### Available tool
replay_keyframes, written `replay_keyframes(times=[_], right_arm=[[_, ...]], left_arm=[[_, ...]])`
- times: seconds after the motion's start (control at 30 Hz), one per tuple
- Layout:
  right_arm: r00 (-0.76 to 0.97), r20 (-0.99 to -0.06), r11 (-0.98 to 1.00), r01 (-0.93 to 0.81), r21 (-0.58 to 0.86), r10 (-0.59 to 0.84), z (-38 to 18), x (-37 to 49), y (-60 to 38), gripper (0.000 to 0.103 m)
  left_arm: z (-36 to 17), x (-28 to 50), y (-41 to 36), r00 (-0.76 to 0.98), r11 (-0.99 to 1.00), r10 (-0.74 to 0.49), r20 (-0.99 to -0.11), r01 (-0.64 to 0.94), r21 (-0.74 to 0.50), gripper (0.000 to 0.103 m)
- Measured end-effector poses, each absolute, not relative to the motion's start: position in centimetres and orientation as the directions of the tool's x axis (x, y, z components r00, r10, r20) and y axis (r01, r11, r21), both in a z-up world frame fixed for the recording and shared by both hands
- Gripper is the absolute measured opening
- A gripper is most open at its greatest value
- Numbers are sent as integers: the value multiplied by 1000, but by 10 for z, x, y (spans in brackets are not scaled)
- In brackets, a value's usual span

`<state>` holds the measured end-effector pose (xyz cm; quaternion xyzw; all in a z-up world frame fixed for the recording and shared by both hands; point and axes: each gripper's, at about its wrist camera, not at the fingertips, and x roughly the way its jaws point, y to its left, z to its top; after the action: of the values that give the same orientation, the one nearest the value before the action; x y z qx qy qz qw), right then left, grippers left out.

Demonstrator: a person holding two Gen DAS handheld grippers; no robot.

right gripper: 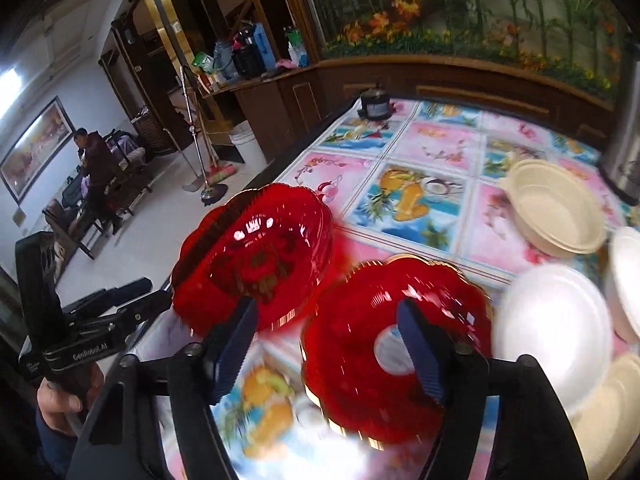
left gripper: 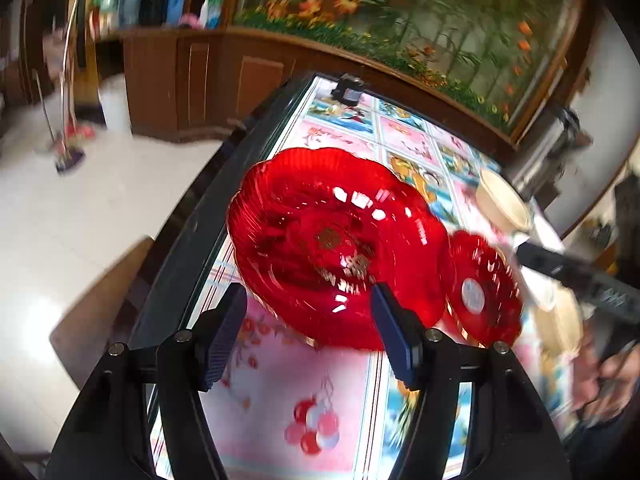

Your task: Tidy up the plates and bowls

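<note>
At the far left, the left gripper [left gripper: 308, 332] hovers with its jaws spread wide and nothing between them, the person's hand [right gripper: 64, 392] gripping its handle. Ahead of it on the table [left gripper: 188, 256], near the left edge, sits the large red scalloped plate [left gripper: 336, 244], resting on the cartoon-printed tablecloth [left gripper: 280, 400]. Just beside it to the right lies the smaller red plate [right gripper: 392, 344], gold-rimmed, with a white round label at its centre. The right gripper [right gripper: 328, 344] hangs over this smaller plate, jaws parted, one fingertip [right gripper: 420, 344] above the label; whether it touches the plate I cannot tell. Further right sits a white foam bowl [right gripper: 556, 332], with a beige bowl [right gripper: 556, 208] behind it and more white and beige bowls at the frame edge. A small dark jar [right gripper: 374, 106] stands at the table's far end.
</note>
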<state>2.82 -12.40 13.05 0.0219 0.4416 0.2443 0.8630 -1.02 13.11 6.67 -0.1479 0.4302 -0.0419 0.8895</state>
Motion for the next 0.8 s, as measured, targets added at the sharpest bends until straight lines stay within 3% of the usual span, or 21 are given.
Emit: replay_keyframes(times=[0.1, 0.13, 0.2, 0.37, 0.4, 0.43, 0.47, 0.5, 0.8], right_arm=[[470, -768, 885, -381, 269, 436, 118, 55, -112, 65], [457, -775, 885, -374, 276, 435, 112, 65, -108, 56], [432, -804, 897, -354, 265, 408, 102, 79, -100, 44], [419, -811, 899, -339, 277, 407, 81, 101, -91, 42], [411, -811, 895, -342, 286, 416, 78, 104, -89, 41], [402, -815, 894, -343, 288, 417, 74, 106, -86, 32], [394, -820, 894, -342, 289, 415, 71, 108, -84, 13], [374, -825, 890, -343, 302, 424, 67, 108, -80, 5], [395, -813, 885, -368, 286, 427, 81, 63, -80, 5]], left_arm=[[57, 7, 147, 612, 935, -217, -760, -94, -343, 63], [53, 12, 151, 608, 932, -220, -763, -101, -349, 61], [45, 20, 156, 598, 926, -212, -773, -129, -354, 44], [29, 31, 159, 577, 918, -234, -783, -135, -374, 37], [27, 32, 160, 576, 918, -229, -785, -140, -370, 31], [23, 34, 160, 571, 922, -215, -792, -148, -357, 27], [21, 35, 159, 566, 925, -210, -797, -149, -349, 23], [19, 35, 160, 566, 926, -210, -798, -147, -348, 21], [27, -7, 151, 577, 952, -157, -802, -127, -278, 21]])
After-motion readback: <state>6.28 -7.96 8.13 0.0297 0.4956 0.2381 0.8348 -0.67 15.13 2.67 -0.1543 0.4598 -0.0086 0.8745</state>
